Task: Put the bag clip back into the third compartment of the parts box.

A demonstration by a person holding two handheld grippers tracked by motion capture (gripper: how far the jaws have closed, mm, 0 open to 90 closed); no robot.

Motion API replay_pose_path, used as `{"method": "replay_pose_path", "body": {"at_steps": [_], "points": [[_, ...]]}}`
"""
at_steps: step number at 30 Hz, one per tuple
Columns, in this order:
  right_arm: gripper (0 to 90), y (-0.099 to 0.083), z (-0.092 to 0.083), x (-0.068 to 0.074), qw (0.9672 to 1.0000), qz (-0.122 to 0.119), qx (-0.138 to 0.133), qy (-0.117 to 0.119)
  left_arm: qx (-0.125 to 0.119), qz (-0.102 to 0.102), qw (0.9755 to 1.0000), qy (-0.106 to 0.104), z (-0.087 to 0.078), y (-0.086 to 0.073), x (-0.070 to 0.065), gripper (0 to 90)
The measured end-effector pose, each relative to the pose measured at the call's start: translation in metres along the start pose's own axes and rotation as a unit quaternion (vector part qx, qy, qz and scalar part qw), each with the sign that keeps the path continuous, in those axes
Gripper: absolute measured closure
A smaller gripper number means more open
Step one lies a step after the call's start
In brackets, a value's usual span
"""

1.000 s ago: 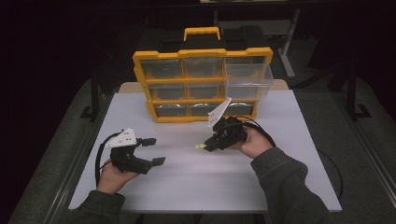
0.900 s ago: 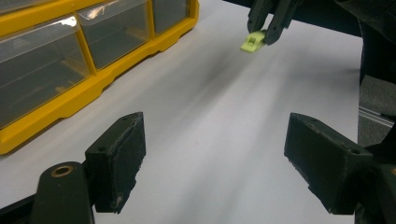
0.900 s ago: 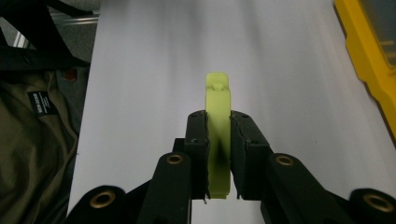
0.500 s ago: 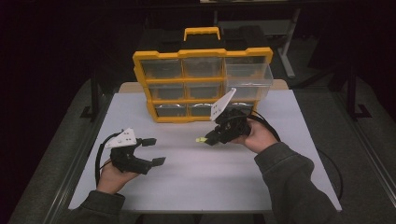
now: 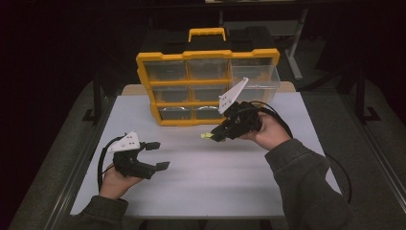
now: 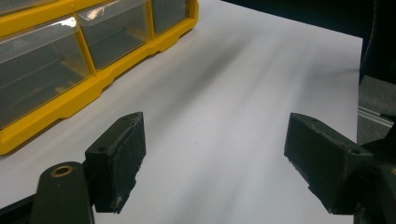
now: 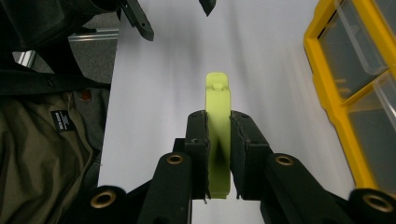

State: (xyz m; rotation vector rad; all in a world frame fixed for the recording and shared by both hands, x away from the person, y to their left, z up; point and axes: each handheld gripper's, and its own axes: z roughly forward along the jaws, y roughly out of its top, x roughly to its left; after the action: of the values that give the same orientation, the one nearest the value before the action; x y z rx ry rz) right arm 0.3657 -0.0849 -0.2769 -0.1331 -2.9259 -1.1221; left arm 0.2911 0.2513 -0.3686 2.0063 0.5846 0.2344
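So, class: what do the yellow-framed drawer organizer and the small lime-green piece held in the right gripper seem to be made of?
Drawer organizer: likely moulded plastic, with an opaque yellow frame and clear, glossy drawers that show reflections. Lime-green piece: probably smooth matte plastic, uniform in colour with rounded moulded edges, clamped in the right gripper.

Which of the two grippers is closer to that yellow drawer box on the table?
Right. The right gripper, clamped on a lime-green piece, hangs just in front of the yellow drawer box. The left gripper, jaws open, sits farther off toward the table's near left.
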Motion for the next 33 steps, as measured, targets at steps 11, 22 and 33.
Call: {"method": "replay_pose_path", "body": {"at_steps": [11,22,33], "points": [[76.5,0.011,-0.018,0.0,0.9999,0.001,0.0,-0.013,-0.003,-0.002,1.0,0.0,-0.001,0.0,0.0,20.4],[76.5,0.023,-0.039,-0.002,0.9998,0.006,-0.001,-0.019,-0.006,-0.005,1.0,0.001,-0.001,0.0,-0.001,20.4],[76.6,0.035,-0.056,-0.003,0.9996,0.002,-0.007,-0.027,-0.005,-0.005,1.0,0.001,-0.001,0.0,0.0,20.3]]}}
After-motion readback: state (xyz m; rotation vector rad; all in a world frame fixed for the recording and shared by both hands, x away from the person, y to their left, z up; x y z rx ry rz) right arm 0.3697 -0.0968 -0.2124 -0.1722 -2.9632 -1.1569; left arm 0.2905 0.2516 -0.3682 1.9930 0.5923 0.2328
